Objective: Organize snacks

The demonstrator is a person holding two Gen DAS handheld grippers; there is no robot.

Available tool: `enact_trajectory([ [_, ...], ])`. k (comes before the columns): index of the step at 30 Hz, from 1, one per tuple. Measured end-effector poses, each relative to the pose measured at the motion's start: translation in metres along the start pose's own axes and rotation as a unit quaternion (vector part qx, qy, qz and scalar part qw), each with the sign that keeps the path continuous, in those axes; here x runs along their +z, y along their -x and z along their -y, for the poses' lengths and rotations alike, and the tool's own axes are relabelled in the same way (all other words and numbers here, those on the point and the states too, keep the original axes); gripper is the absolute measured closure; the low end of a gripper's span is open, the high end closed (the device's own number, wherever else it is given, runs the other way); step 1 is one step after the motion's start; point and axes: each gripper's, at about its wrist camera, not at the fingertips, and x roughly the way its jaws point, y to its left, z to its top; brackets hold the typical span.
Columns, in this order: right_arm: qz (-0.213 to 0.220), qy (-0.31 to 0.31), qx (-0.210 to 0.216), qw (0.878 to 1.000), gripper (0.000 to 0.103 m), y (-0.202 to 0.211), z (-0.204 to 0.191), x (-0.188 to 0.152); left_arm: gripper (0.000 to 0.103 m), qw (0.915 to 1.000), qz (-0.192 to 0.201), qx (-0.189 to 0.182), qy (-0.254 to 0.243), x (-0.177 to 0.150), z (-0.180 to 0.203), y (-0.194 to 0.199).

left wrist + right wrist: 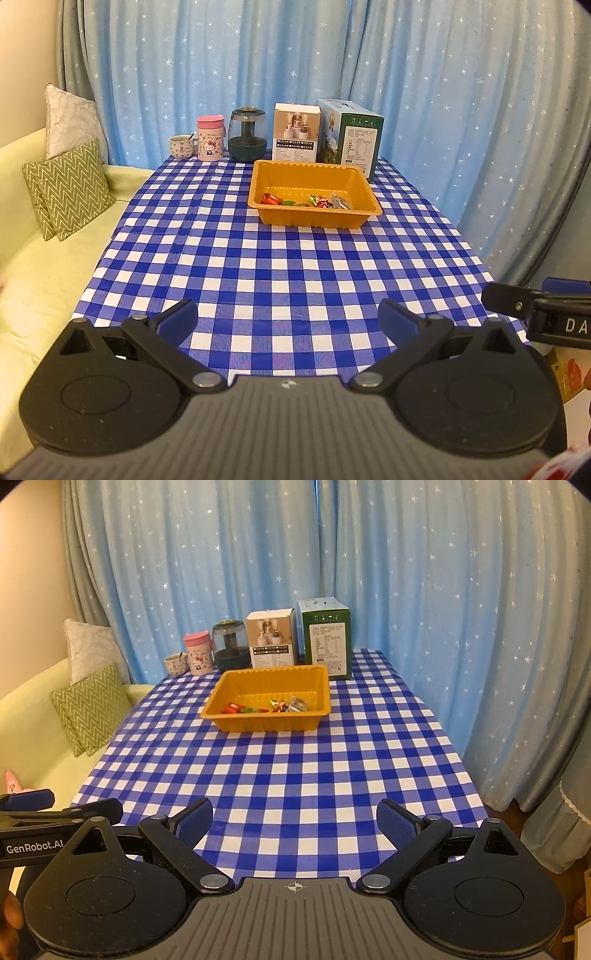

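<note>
My left claw (287,320) and right claw (294,821) are wide, empty, above the worktop (280,266); snacks (306,200) lie in the tray (314,218).

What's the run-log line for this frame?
left gripper: open, empty | right gripper: open, empty | snacks: in orange tray | tablecloth

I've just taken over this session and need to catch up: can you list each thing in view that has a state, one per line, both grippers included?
Left gripper: open, empty.
Right gripper: open, empty.
Orange tray: upright on the table, holding wrapped snacks along its near side.
Pink mug: upright, lid on.
Small cup: upright, spoon inside.
Glass jar: upright, lid on.
White box: standing, closed.
Green box: standing, closed.
</note>
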Motion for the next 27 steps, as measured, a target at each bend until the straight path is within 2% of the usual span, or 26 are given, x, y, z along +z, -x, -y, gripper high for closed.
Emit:
enact_trajectory([
  [27,-0.002,0.004,-0.001,1.000,0.008,-0.0015,0.0009,-0.0034,0.000,1.0000,0.000,0.001,0.000,-0.0003,-0.0016,-0.0013],
])
